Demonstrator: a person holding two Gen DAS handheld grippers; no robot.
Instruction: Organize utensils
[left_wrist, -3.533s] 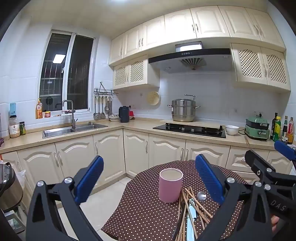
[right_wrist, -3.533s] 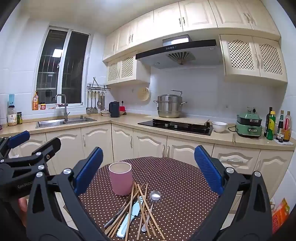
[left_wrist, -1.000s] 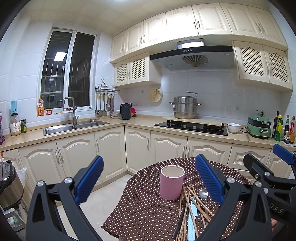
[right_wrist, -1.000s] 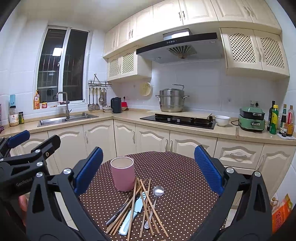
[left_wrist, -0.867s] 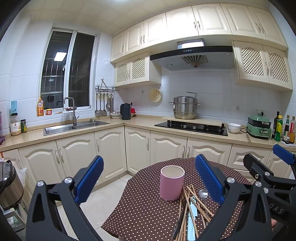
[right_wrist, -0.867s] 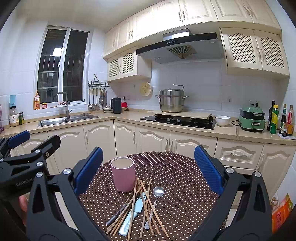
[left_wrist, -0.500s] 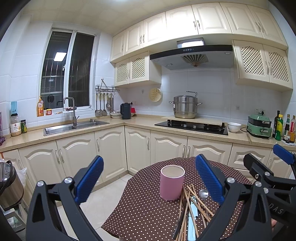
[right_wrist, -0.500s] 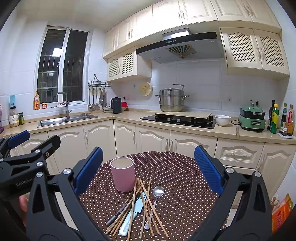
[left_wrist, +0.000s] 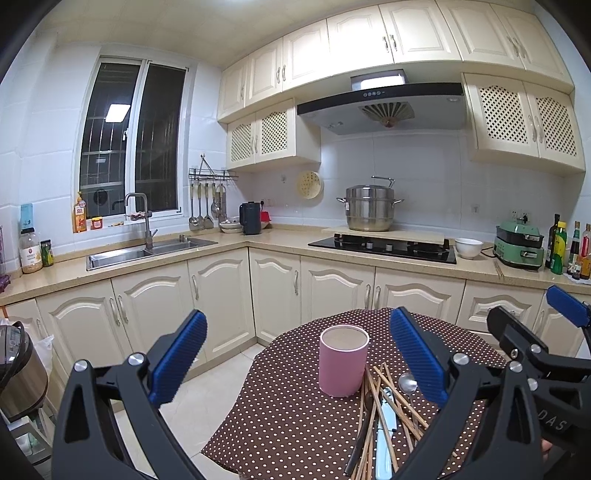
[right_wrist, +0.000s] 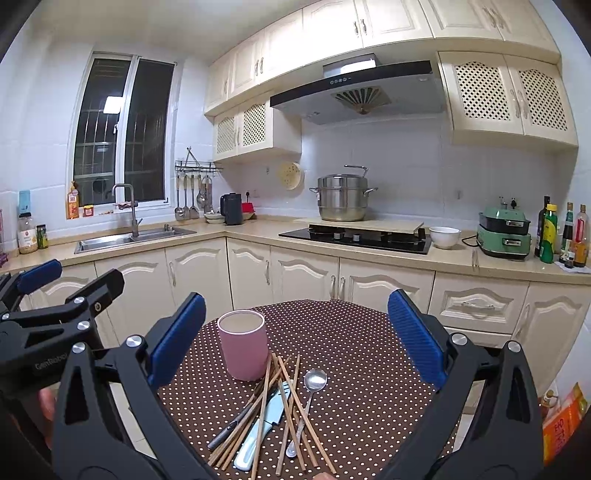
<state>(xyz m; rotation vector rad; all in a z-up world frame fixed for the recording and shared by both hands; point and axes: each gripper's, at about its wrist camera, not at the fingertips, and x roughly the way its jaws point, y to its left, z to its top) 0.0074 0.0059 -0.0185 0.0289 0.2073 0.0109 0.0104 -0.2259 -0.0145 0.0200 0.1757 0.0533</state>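
A pink cup (right_wrist: 243, 345) stands upright and empty on a round table with a brown dotted cloth (right_wrist: 354, 354). In front of the cup lies a loose pile of wooden chopsticks (right_wrist: 291, 402), a metal spoon (right_wrist: 314, 382), a pale blue knife (right_wrist: 258, 432) and a dark-handled utensil (right_wrist: 231, 430). My right gripper (right_wrist: 295, 347) hovers open above and before the pile, holding nothing. My left gripper (left_wrist: 295, 354) is open too, off the table's left side, with the cup (left_wrist: 343, 365) and the utensils (left_wrist: 384, 413) ahead to its right. Each gripper shows at the edge of the other's view.
Cream kitchen cabinets (right_wrist: 295, 273) run behind the table, with a sink (right_wrist: 133, 234) at left, a hob and steel pot (right_wrist: 341, 203) in the middle, a green cooker (right_wrist: 504, 230) and bottles at right. A rice cooker (left_wrist: 18, 369) stands on the floor at left.
Over the last second almost nothing moved. Since 3.5 s ago both grippers have tilted slightly, so the table sits a bit differently in view; both stayed open.
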